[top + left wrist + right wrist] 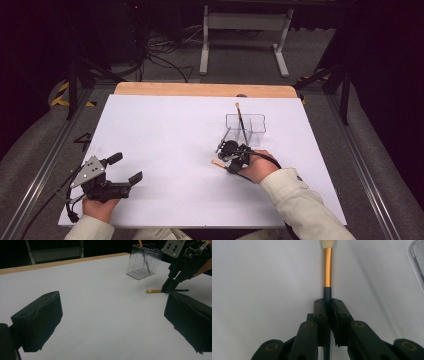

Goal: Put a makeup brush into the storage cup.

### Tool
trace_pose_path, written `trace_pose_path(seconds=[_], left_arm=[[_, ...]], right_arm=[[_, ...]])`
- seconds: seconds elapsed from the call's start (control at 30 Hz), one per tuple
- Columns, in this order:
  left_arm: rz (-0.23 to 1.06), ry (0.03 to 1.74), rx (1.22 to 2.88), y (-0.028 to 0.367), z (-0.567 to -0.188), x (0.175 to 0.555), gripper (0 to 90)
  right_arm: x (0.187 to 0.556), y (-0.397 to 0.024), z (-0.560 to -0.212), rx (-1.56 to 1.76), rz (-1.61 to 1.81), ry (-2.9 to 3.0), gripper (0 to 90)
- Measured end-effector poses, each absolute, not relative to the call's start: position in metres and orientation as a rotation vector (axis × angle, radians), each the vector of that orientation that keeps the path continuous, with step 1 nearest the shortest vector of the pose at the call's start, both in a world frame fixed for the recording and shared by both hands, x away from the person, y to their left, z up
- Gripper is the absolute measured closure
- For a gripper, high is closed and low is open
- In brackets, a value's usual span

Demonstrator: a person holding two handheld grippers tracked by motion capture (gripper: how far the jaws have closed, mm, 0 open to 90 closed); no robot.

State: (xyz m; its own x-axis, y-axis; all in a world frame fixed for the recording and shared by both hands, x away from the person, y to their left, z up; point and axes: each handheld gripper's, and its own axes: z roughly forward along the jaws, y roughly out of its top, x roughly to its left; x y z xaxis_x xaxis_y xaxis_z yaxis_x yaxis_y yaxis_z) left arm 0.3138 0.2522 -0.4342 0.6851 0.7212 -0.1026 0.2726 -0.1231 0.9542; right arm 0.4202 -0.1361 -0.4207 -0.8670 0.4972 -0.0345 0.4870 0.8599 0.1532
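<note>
Right gripper view: right gripper (328,305) clamped on brush (327,267), tilted down | left gripper (121,170) jaws apart, level

Brushes (218,163): three. Clear holder (256,123): one. Grippers (233,156): two.

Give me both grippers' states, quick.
Left gripper: open, holding nothing.
Right gripper: closed on the makeup brush lying on the table.
</note>
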Motion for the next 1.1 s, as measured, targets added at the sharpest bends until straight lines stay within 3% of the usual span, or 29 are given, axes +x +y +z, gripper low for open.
trace_pose_path(seconds=[1.1], left_arm=[[0.469, 0.808, 1.701, 0.2525, -0.4342, 0.3138, 2.4]], right_arm=[[0.4275, -0.1305, -0.4198, 0.84, 0.121, 3.002, 83.6]])
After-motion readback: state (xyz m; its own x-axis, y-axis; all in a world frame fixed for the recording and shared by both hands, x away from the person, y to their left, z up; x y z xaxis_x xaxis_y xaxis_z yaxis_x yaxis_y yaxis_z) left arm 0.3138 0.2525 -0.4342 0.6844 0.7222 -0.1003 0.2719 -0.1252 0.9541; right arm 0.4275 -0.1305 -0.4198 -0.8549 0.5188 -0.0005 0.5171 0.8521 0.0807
